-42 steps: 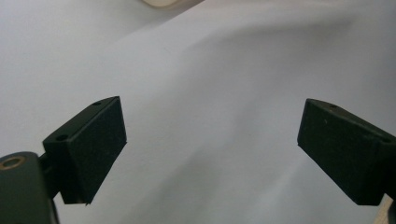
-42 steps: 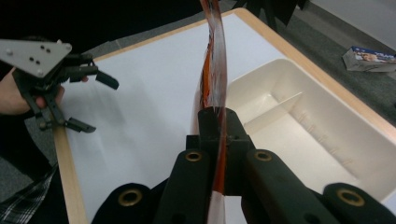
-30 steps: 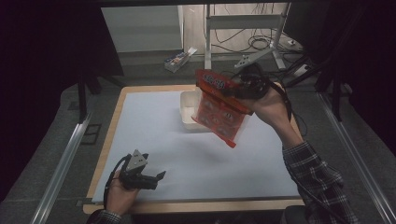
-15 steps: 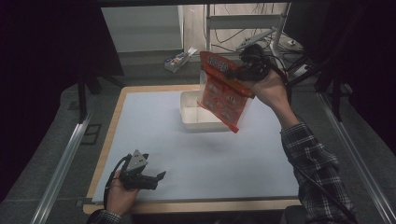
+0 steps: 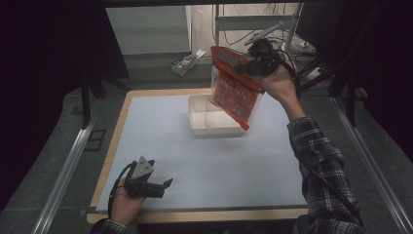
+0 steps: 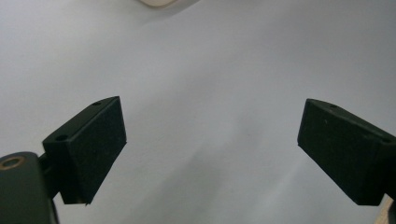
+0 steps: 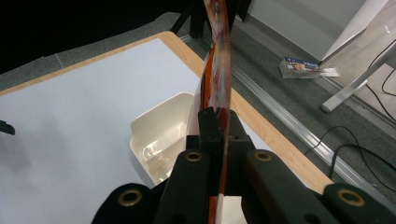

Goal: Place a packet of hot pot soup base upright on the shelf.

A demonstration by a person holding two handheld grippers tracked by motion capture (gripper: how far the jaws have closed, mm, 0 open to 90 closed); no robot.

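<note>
My right gripper (image 5: 254, 62) is raised over the far side of the table, shut on the top edge of a red snack bag (image 5: 234, 90). The bag (image 7: 217, 56) hangs tilted above a white divided tray (image 5: 214, 118); in the right gripper view it runs edge-on between the closed jaws, with the tray (image 7: 161, 135) below it. My left gripper (image 5: 158, 186) rests low near the table's front left corner, open, with nothing between its fingers (image 6: 91, 149). Only the pale table surface (image 6: 210, 84) lies ahead of it.
The table (image 5: 156, 131) has a pale blue mat with a wooden rim. On the floor beyond the far edge lies a small box (image 5: 184, 62), with cables and metal stand legs (image 5: 292, 34) nearby. A metal rail (image 5: 63, 170) runs along the left side.
The right gripper has lifted the bag higher and farther back, tipping it more upright over the tray. The left gripper has stayed put.
</note>
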